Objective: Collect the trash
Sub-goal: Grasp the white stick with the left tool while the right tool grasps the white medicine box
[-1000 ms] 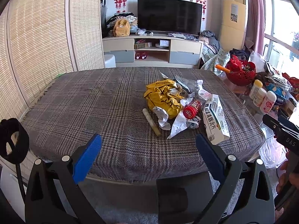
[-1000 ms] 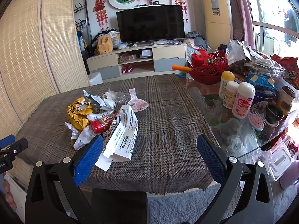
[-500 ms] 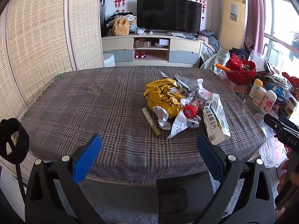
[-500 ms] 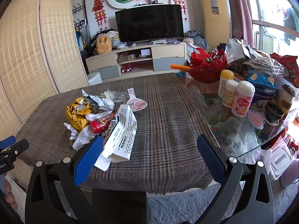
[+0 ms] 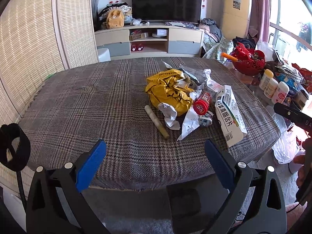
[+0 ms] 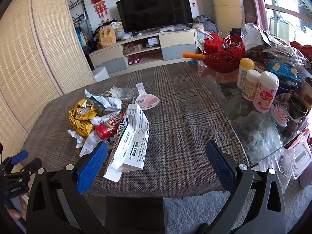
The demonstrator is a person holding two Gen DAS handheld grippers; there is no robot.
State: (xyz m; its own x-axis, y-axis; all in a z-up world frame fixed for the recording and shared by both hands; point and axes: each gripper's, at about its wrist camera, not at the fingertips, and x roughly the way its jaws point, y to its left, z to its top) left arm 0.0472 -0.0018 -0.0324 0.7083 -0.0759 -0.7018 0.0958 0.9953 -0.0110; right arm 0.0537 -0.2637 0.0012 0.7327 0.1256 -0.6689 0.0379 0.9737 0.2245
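A pile of trash lies on the plaid tablecloth (image 5: 87, 105): a crumpled yellow wrapper (image 5: 167, 91), a small red can (image 5: 202, 102), a white medicine box (image 5: 230, 115), white paper scraps (image 5: 169, 115) and a thin pale stick (image 5: 157, 121). The right wrist view shows the same wrapper (image 6: 81, 119), can (image 6: 109, 128) and box (image 6: 132, 134). My left gripper (image 5: 155, 156) is open and empty at the table's near edge, short of the pile. My right gripper (image 6: 157, 156) is open and empty, with the box just ahead of its left finger.
To the right, a glass table (image 6: 253, 120) carries bottles (image 6: 266, 91), a red basket (image 6: 224, 56), snack bags and a pink hairbrush (image 6: 280, 115). A plastic bag (image 5: 284, 146) hangs beside the table. A TV stand (image 5: 150, 39) is behind; a woven screen (image 5: 29, 39) is left.
Both grippers have edged forward and a little lower toward the table; the trash pile looms slightly larger. Both stay open and nothing on the table has moved.
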